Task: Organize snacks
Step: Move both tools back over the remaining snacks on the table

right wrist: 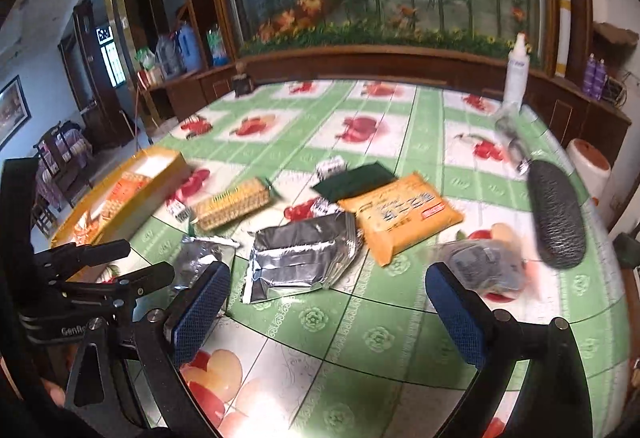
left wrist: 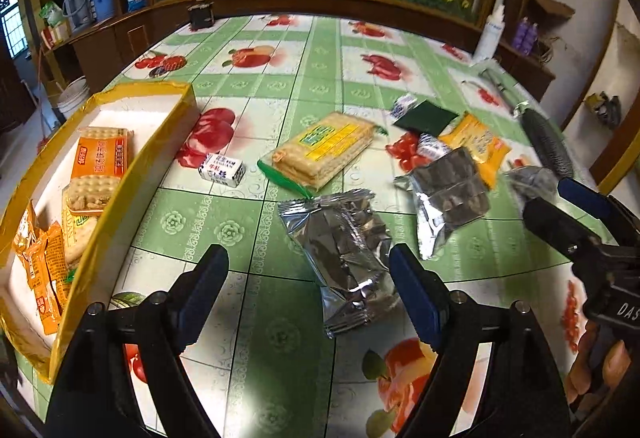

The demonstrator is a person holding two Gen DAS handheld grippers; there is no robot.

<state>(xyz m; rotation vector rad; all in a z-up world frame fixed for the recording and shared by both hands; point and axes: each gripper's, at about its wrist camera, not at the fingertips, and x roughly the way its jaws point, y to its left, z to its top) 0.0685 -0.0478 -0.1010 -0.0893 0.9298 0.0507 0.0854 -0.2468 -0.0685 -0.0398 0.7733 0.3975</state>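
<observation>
A yellow box [left wrist: 160, 150] at the left holds an orange cracker pack [left wrist: 102, 158] and small orange packets [left wrist: 40, 262]; it also shows in the right wrist view [right wrist: 160, 182]. Loose on the table lie a silver foil pack [left wrist: 344, 250], a second silver pack [left wrist: 452, 194], a yellow-green cracker pack [left wrist: 324, 152], an orange pack [right wrist: 404, 218], a small milk candy box [left wrist: 222, 168] and a dark green packet [right wrist: 352, 180]. My left gripper [left wrist: 308, 278] is open and empty, its right finger beside the near foil pack. My right gripper [right wrist: 328, 306] is open and empty above the table.
A dark textured oblong object [right wrist: 556, 214] and a clear-wrapped dark packet [right wrist: 488, 270] lie at the right. A white spray bottle [right wrist: 516, 74] stands at the far edge by a wooden cabinet with a flower panel. The tablecloth [right wrist: 360, 338] is green with fruit prints.
</observation>
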